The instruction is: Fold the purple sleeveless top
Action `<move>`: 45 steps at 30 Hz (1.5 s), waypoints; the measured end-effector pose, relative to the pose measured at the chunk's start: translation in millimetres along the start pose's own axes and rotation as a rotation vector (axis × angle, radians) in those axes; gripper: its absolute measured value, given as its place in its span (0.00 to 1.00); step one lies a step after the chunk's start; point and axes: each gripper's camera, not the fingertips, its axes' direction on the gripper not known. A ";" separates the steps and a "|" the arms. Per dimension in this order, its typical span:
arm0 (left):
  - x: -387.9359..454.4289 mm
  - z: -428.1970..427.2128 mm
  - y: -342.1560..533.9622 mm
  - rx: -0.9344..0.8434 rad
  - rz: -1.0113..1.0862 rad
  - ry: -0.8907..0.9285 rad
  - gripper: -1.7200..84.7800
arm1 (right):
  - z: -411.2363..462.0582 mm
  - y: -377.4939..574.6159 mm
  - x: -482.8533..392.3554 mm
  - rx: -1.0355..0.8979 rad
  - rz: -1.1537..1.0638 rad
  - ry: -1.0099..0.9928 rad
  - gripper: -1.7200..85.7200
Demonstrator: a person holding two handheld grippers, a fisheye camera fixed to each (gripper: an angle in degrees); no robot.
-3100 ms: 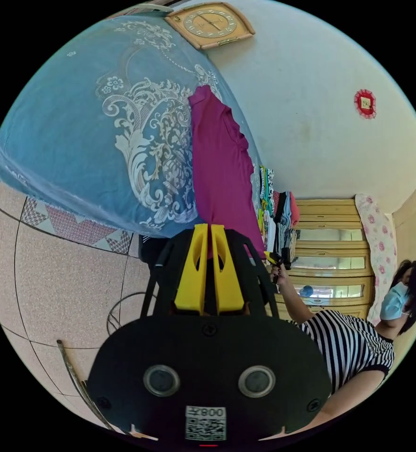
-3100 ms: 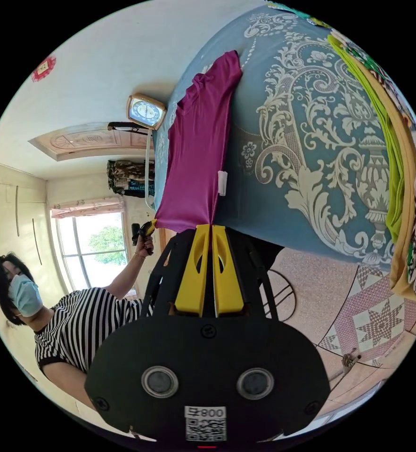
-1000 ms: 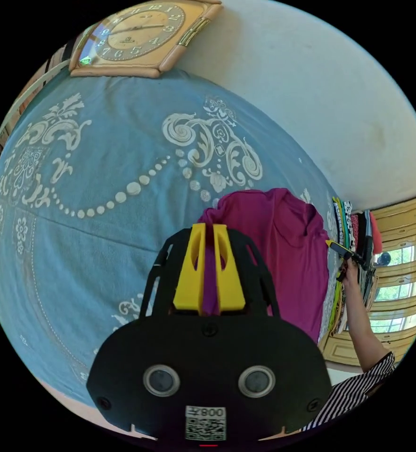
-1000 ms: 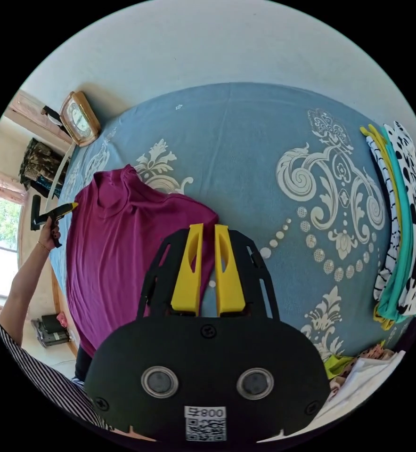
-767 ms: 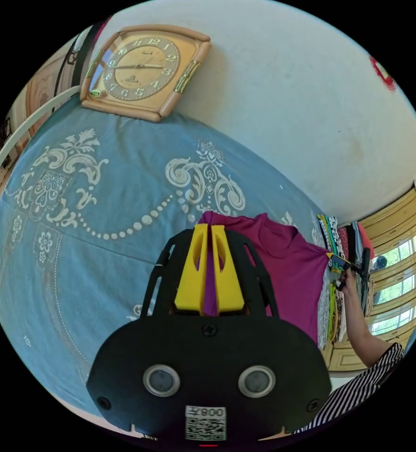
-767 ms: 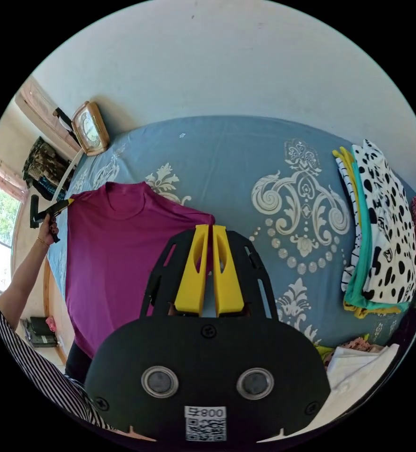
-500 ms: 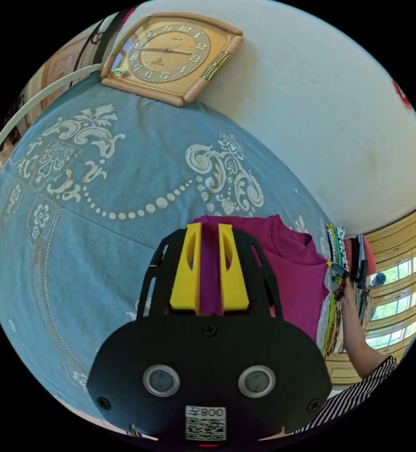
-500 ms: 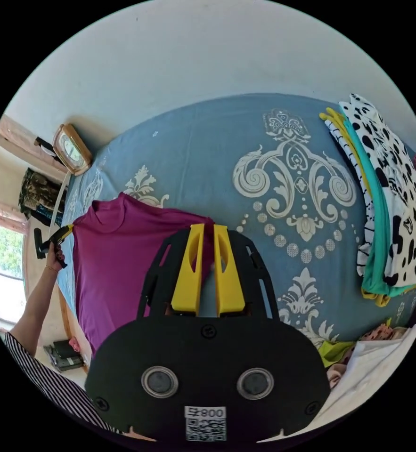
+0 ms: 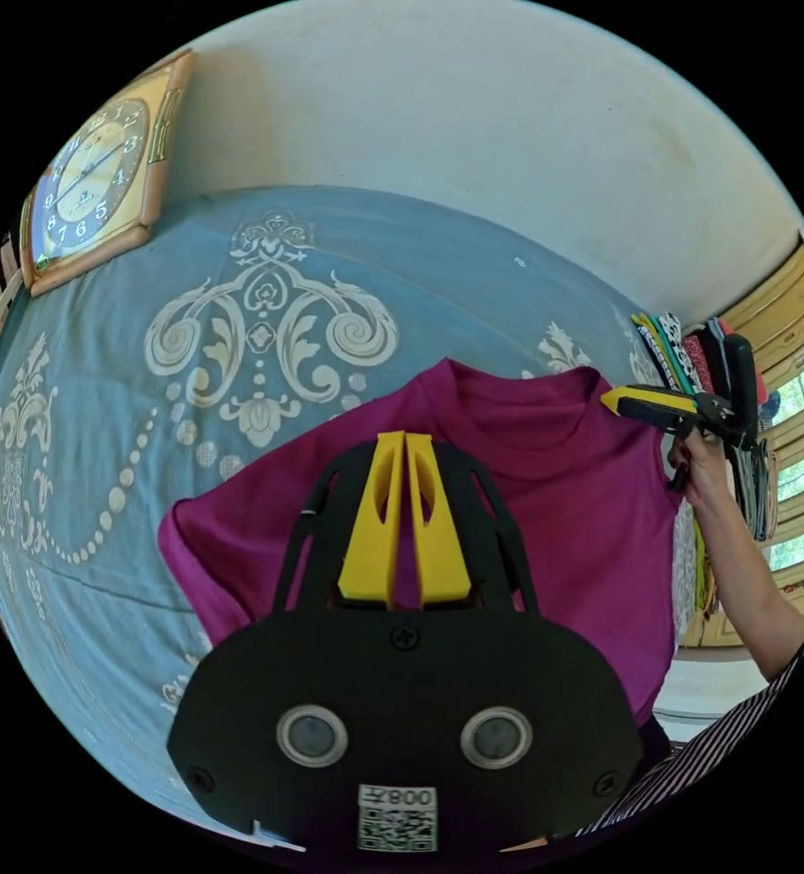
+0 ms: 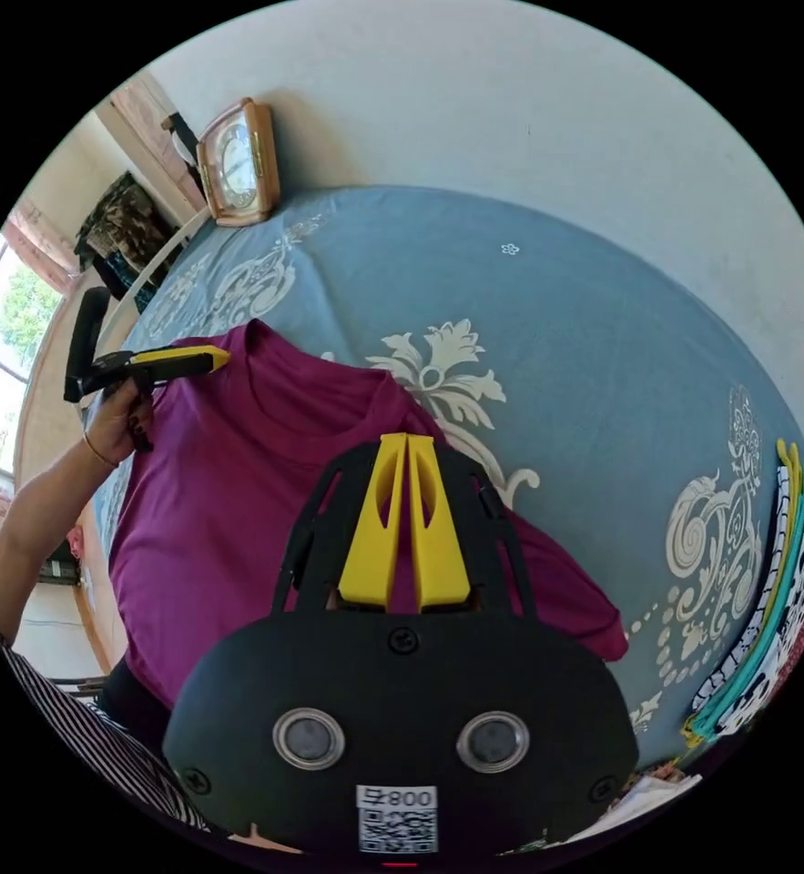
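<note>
Left gripper view: left gripper (image 9: 405, 510), jaws together with purple cloth between them, apparently clamped on one shoulder of the purple top (image 9: 547, 510). Top spread on the blue patterned bedspread (image 9: 101, 437), neckline toward the wall-side edge, hem trailing off the near edge. Right gripper (image 9: 643, 405) at the other shoulder. Right gripper view: right gripper (image 10: 405, 519) pressed together on cloth likewise; left gripper (image 10: 183, 360) across the neckline. Long axis ran wall to near edge; both equally near.

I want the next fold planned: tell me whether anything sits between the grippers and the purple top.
Nothing visible does. The left gripper and right gripper each look shut on the purple top near its neckline, over the blue bedspread.
</note>
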 end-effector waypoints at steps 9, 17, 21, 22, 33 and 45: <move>-2.4 50.3 -20.9 0.072 -0.091 0.074 0.03 | -12.6 7.1 50.1 0.066 0.124 -0.127 0.02; 36.8 76.9 -8.1 0.155 0.044 0.304 0.06 | -89.2 181.6 95.6 0.422 0.384 -0.318 0.05; 105.1 125.7 -23.2 0.046 0.250 0.447 0.10 | -98.0 280.9 99.1 0.504 0.627 -0.204 0.08; 117.4 133.2 -26.8 0.030 0.284 0.459 0.10 | -96.1 293.9 97.5 0.512 0.650 -0.192 0.09; 321.7 267.8 -108.3 -0.124 0.696 0.440 0.15 | -72.7 301.5 83.9 0.405 0.634 -0.082 0.09; 387.4 341.2 -114.9 -0.172 0.878 0.198 0.06 | -61.3 320.5 76.8 0.409 0.592 -0.085 0.05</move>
